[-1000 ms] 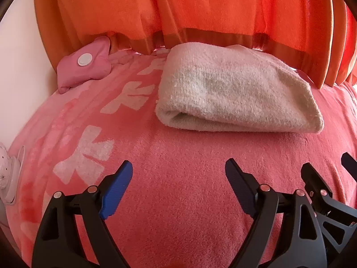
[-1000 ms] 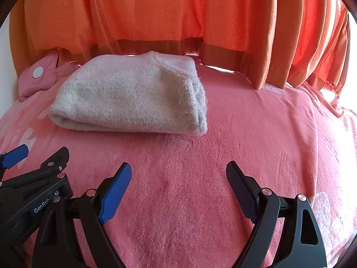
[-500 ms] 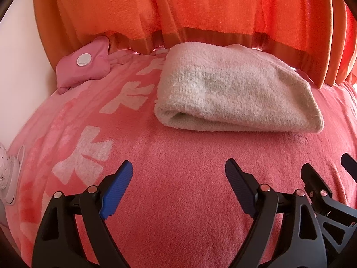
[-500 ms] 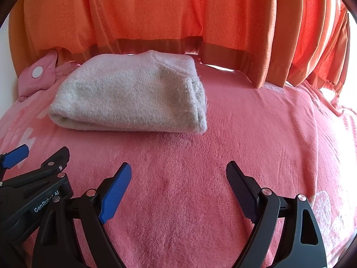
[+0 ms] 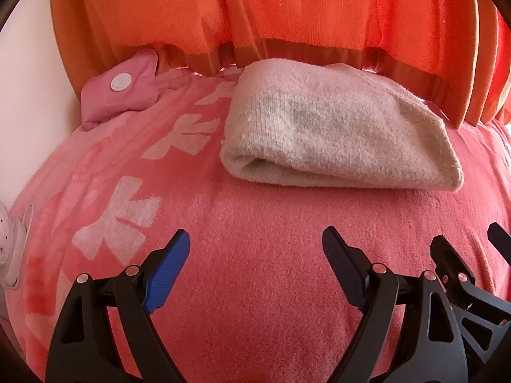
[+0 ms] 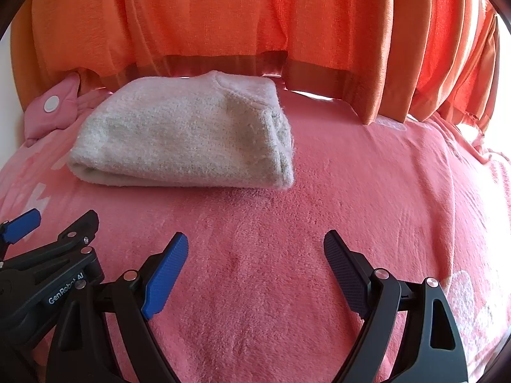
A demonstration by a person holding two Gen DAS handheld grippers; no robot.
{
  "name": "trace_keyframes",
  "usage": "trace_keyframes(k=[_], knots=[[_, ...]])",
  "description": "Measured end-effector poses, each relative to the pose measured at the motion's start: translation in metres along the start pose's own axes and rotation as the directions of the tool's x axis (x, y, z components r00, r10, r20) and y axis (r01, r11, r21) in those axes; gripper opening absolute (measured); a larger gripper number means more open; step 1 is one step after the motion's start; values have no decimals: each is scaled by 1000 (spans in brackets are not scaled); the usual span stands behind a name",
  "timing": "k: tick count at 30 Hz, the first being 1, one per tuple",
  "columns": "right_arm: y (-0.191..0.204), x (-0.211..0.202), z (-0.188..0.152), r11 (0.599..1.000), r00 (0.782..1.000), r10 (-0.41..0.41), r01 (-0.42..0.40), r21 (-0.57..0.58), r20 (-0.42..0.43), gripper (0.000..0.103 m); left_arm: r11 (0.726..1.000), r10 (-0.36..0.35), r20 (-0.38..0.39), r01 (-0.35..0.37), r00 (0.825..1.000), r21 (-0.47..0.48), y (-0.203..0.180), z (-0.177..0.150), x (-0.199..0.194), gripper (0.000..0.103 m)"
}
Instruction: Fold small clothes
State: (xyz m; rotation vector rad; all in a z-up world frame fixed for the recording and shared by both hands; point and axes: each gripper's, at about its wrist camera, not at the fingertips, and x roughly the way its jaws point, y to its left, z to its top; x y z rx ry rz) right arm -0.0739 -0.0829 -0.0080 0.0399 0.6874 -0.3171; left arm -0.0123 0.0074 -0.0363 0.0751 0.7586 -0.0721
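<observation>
A folded grey-white knitted garment [image 5: 338,134] lies on the pink blanket [image 5: 255,223], near the far edge under the curtain. It also shows in the right wrist view [image 6: 188,137], left of centre. My left gripper [image 5: 255,255] is open and empty, above the blanket, well short of the garment. My right gripper [image 6: 255,255] is open and empty too, to the right of the left one. The right gripper's fingers [image 5: 453,258] show at the lower right of the left wrist view, and the left gripper's fingers [image 6: 73,236] at the lower left of the right wrist view.
An orange curtain [image 5: 287,16] hangs behind the blanket's far edge. A small pink pouch [image 5: 124,92] with a white button lies at the far left. A white spotted object [image 5: 12,249] sits at the blanket's left edge. A white wall [image 5: 28,79] is on the left.
The view has crept slightly; the garment sits a touch lower in the left wrist view. Both grippers stay open and empty.
</observation>
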Motion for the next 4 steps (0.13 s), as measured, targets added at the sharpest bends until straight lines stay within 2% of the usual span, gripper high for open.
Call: trace_keyframes(k=[4], knots=[[-1, 0, 0, 1000, 1000, 3, -3, 3, -2, 84, 1000, -18, -10, 18, 1000, -1, 1, 0, 2, 82]])
